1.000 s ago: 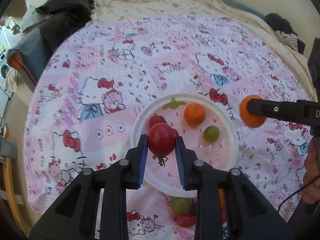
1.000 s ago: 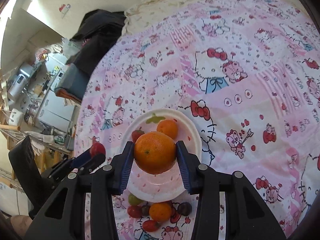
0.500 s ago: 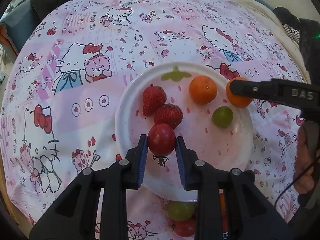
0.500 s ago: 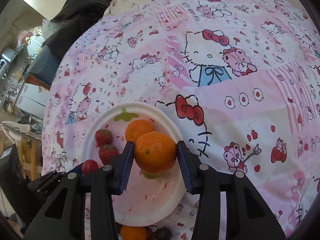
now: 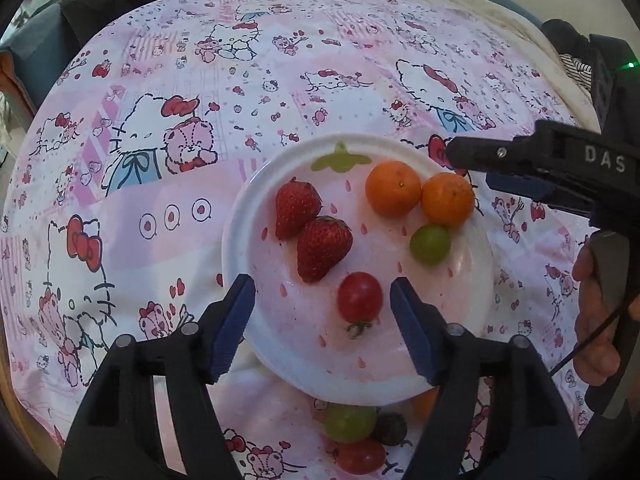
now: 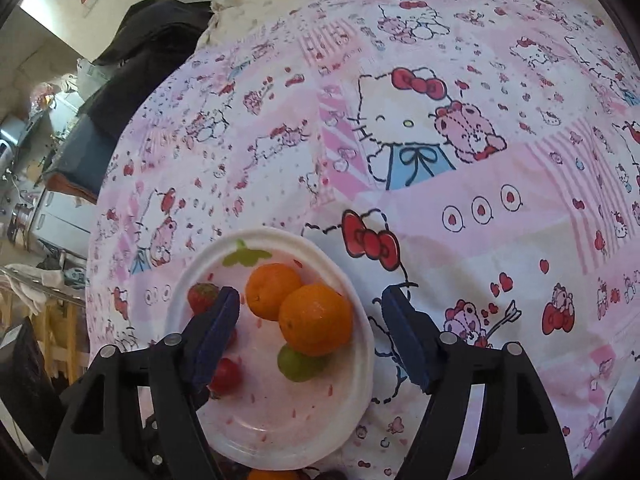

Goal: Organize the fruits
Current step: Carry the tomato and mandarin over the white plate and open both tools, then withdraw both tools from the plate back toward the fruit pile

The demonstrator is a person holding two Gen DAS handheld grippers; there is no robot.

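Note:
A white plate [image 5: 256, 216] lies on the Hello Kitty cloth. On it are two strawberries [image 5: 322, 246], two oranges [image 5: 393, 188], a green grape [image 5: 430, 243] and a red cherry tomato [image 5: 359, 297]. My left gripper [image 5: 322, 328] is open, its jaws on either side of the tomato and apart from it. In the right wrist view my right gripper [image 6: 310, 340] is open around the nearer orange [image 6: 316, 319], which rests on the plate [image 6: 352, 384] beside the other orange [image 6: 272, 290] and over the grape [image 6: 298, 366].
Loose fruit lies on the cloth just below the plate: a green grape [image 5: 349, 422], a dark grape [image 5: 390, 428], a red tomato [image 5: 360, 456]. Dark clothes [image 6: 148, 32] lie at the cloth's far left edge. A hand [image 5: 596, 320] holds the right gripper.
Both grippers have opened. The tomato has left the left jaws and sits on the plate. The orange has left the right jaws and sits on the plate beside the first orange.

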